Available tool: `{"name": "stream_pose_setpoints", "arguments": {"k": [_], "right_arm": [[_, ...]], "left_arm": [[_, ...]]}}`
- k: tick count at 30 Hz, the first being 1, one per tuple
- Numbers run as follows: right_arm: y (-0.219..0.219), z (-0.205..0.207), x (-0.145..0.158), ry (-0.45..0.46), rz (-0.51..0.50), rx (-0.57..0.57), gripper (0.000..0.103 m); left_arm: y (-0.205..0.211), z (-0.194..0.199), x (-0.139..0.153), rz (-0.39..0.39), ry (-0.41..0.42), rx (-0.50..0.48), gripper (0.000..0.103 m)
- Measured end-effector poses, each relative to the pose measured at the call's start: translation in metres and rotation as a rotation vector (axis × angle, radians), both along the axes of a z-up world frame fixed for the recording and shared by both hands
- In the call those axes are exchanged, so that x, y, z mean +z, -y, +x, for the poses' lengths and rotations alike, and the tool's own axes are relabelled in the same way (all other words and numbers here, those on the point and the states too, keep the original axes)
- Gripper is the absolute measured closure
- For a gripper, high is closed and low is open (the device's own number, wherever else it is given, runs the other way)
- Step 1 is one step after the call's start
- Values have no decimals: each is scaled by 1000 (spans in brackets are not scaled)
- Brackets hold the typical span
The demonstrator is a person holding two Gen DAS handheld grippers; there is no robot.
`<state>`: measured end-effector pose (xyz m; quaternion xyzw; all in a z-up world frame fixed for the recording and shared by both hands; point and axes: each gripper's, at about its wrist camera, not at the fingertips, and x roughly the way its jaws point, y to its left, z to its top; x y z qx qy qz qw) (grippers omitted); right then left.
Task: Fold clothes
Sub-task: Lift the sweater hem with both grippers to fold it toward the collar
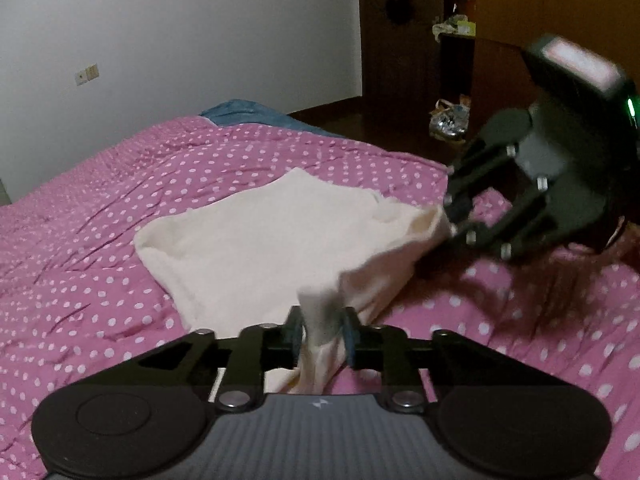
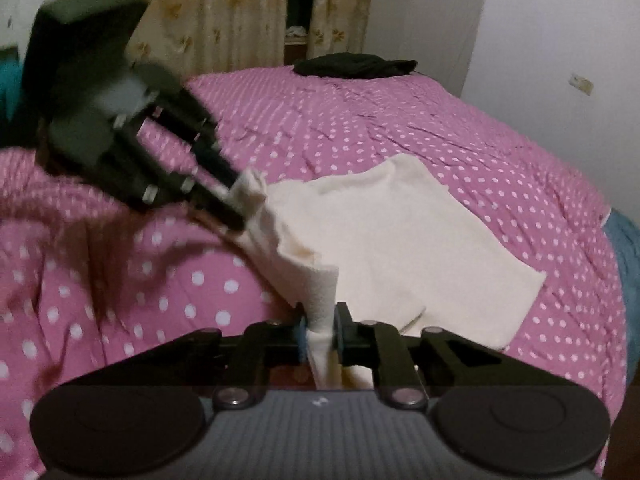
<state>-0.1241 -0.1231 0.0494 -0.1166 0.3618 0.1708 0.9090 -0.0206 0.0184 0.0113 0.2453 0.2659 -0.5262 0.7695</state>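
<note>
Cream cloth (image 1: 256, 240) lies on the pink dotted bed (image 1: 100, 200) while we pinch its near corners with left tool (image 1: 322, 336) and right tool (image 2: 320, 332), both clamped on fabric.

A pink polka-dot bed (image 1: 100, 220) carries a cream garment (image 1: 260, 240) and black clothing (image 2: 356, 65).

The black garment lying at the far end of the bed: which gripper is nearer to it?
Neither clearly. Both the left gripper and the right gripper are shut on the near edge of the cream fabric garment; the black garment lies far beyond it on the pink dotted bedspread.
</note>
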Motion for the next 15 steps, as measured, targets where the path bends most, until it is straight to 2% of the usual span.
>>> {"name": "stream_pose_setpoints", "arguments": {"k": [3, 13, 14, 15], "right_arm": [[8, 2, 9, 5, 42, -20, 91], [10, 9, 15, 22, 54, -54, 92], [10, 9, 15, 25, 55, -55, 92], [10, 8, 15, 27, 57, -57, 92]], "left_arm": [[-3, -2, -5, 21, 38, 13, 61], [-16, 3, -19, 80, 90, 28, 61], [-17, 5, -19, 81, 87, 30, 62], [-19, 7, -19, 81, 84, 32, 67]]}}
